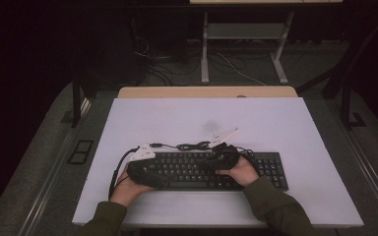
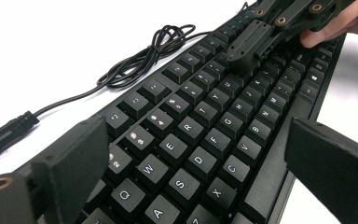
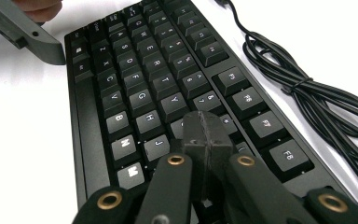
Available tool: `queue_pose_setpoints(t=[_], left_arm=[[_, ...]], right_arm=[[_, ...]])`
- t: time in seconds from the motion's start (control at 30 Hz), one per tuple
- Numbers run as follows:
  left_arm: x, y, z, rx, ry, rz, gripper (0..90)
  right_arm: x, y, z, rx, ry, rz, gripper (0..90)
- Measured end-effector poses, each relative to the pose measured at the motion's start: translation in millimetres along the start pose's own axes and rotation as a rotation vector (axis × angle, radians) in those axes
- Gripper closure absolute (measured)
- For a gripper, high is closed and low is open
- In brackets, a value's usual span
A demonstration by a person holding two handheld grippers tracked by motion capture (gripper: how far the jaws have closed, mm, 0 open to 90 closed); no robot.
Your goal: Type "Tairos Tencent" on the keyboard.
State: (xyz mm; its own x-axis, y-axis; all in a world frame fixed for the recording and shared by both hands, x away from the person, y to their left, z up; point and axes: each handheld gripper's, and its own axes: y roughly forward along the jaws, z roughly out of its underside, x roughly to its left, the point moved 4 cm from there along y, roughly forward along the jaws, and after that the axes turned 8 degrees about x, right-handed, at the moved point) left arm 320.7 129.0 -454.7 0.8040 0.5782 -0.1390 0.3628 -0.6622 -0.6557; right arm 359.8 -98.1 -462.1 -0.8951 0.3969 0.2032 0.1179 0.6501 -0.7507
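Near the front edge of the white table point(image 1: 177, 123), a black keyboard point(image 1: 202, 169) lying flat, long side along that edge, a little right of centre. Left gripper point(image 2: 196, 154) hovering low over the letter keys at the board's left end, jaws released and spread wide with the Q-to-C rows between them, gripping nothing. Right gripper point(image 3: 208, 135) with jaws clenched together, nothing between them, tip down on the key rows near the middle, about at the U or I key point(image 3: 223, 122). Judging by this, key pressing under way with the shut tip as a poker; which keys are done and which are left cannot be told. Farther back, the keyboard's black cable point(image 1: 194, 145) coiled loosely on the table just behind the board, plug end trailing left. Nothing blocking the keys; only the other gripper close by.
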Motion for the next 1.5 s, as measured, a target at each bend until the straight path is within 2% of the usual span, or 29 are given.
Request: queue_pose_setpoints(t=[0.17, 0.5, 0.9, 1.03, 1.3, 1.33, 1.4, 1.5], left_arm=[[0.4, 0.3, -0.2, 0.0, 0.006, -0.001, 2.5], [0.0, 1.1, 0.8, 0.011, 0.003, 0.002, 2.5], [0.7, 0.5, 0.7, 0.007, 0.004, -0.001, 2.7], [0.5, 0.5, 0.6, 0.008, 0.007, -0.002, 3.1], [-0.4, 2.5, 0.2, 0.018, 0.009, -0.002, 5.5], [-0.5, 2.6, 0.1, 0.02, 0.011, -0.003, 6.5], [-0.6, 2.7, 0.0, 0.023, 0.017, -0.004, 7.1], [-0.8, 2.4, -0.4, 0.03, 0.022, -0.011, 11.1]], right_arm=[[0.1, 0.9, 0.8, 0.007, 0.002, -0.004, 89.4], [-0.8, 1.7, 1.5, 0.01, 0.008, -0.005, 89.3], [-4.4, -3.7, 1.2, -0.02, 0.021, -0.01, 89.1], [-4.3, -7.7, -0.3, -0.037, 0.026, -0.014, 86.6], [-7.7, -13.2, -1.6, -0.077, 0.043, 0.008, 69.4], [-8.6, -14.5, -2.2, -0.089, 0.047, 0.015, 62.3], [-9.0, -15.1, -2.5, -0.095, 0.051, 0.016, 59.2], [-10.5, -16.2, -3.3, -0.117, 0.063, 0.031, 48.5]])
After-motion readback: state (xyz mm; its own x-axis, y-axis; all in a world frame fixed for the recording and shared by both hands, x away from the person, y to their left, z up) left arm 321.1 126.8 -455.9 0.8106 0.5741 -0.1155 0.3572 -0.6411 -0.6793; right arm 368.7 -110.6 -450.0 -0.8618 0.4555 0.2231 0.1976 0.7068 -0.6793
